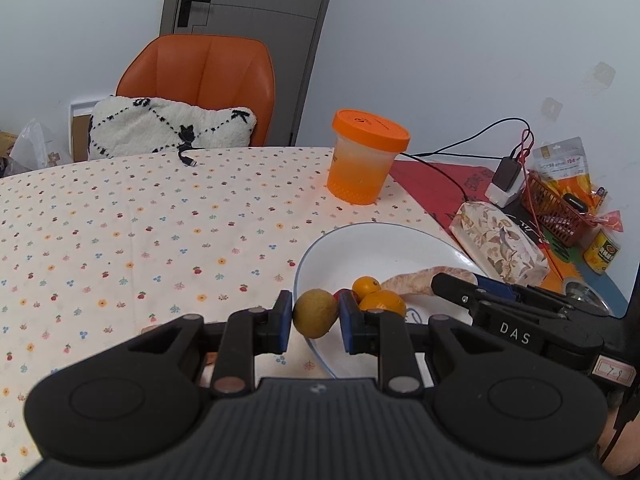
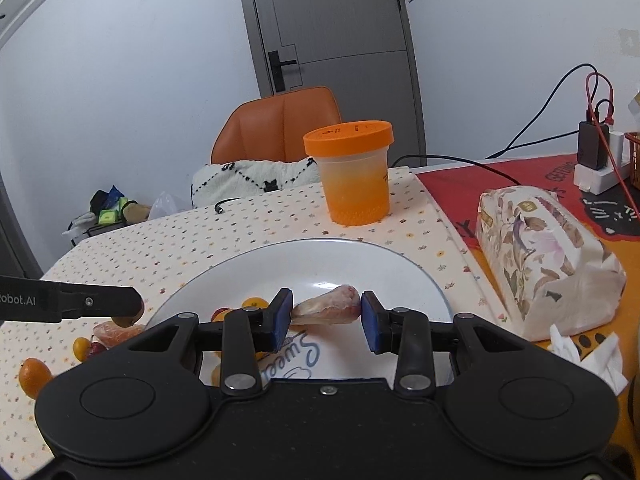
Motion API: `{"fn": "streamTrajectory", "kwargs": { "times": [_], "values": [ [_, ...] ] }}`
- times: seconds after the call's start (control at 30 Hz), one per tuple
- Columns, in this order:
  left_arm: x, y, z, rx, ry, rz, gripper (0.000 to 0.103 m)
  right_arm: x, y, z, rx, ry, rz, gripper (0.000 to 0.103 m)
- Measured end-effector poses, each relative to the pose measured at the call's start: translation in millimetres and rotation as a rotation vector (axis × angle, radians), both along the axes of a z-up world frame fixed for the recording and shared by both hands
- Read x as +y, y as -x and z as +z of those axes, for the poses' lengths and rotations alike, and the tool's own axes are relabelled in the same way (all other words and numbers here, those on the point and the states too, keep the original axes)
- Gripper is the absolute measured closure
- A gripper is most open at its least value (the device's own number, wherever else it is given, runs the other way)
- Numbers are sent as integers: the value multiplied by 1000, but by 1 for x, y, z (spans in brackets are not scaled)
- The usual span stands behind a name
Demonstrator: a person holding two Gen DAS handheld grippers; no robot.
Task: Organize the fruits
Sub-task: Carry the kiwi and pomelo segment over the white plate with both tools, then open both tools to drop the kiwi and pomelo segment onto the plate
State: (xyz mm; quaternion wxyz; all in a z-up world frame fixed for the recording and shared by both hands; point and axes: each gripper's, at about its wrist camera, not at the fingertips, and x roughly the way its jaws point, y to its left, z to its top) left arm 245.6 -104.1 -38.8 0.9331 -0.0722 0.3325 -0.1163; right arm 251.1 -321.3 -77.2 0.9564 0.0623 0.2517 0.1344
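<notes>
Left gripper point(image 1: 315, 320) clenches a yellow-green fruit point(image 1: 315, 314) and right gripper point(image 2: 326, 318) a pomelo wedge point(image 2: 328, 310) over the plate point(image 2: 320, 258), apparently for placing.

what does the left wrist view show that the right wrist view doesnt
Only the left wrist view: the left gripper around a yellow-green fruit at the plate rim, a red basket and a can.

Only the right wrist view: the right gripper around a peeled wedge over the plate, loose fruit on the cloth left of the plate, crumpled tissue.

Both: the plate, orange-lidded cup, tissue pack, orange chair, door.
</notes>
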Motion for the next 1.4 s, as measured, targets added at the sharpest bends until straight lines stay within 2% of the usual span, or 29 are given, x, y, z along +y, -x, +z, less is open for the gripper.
{"fn": "streamTrajectory", "kwargs": {
  "times": [0.23, 0.47, 0.8, 0.97, 1.0, 1.1, 1.23, 1.3, 1.33, 1.4],
  "values": [
    [-2, -2, -1, 7, 1, -6, 80, -6, -8, -7, 46, 5, -51, 66],
    [-15, 0, 4, -4, -4, -36, 80, -12, 11, 4, 12, -25, -47, 63],
    [-47, 6, 8, -21, 9, -136, 80, -28, 39, 14, 4, -57, -68, 63],
    [-58, 8, 9, -23, 32, -176, 80, -31, 48, 18, -8, -68, -81, 62],
    [-57, 8, 9, -26, 43, -176, 77, -31, 49, 19, -12, -66, -84, 62],
    [-52, 8, 10, -32, 60, -173, 76, -30, 52, 22, -20, -59, -89, 60],
    [-36, 10, 14, -34, 67, -123, 65, -28, 55, 23, -29, -65, -96, 59],
    [-27, 12, 18, -43, 67, -92, 48, -28, 56, 24, -26, -80, -97, 58],
    [-22, 15, 20, -56, 68, -79, 43, -28, 57, 24, -27, -86, -96, 57],
    [-11, 22, 24, -86, 62, -51, 25, -27, 59, 25, -32, -90, -101, 51]
  ]
}}
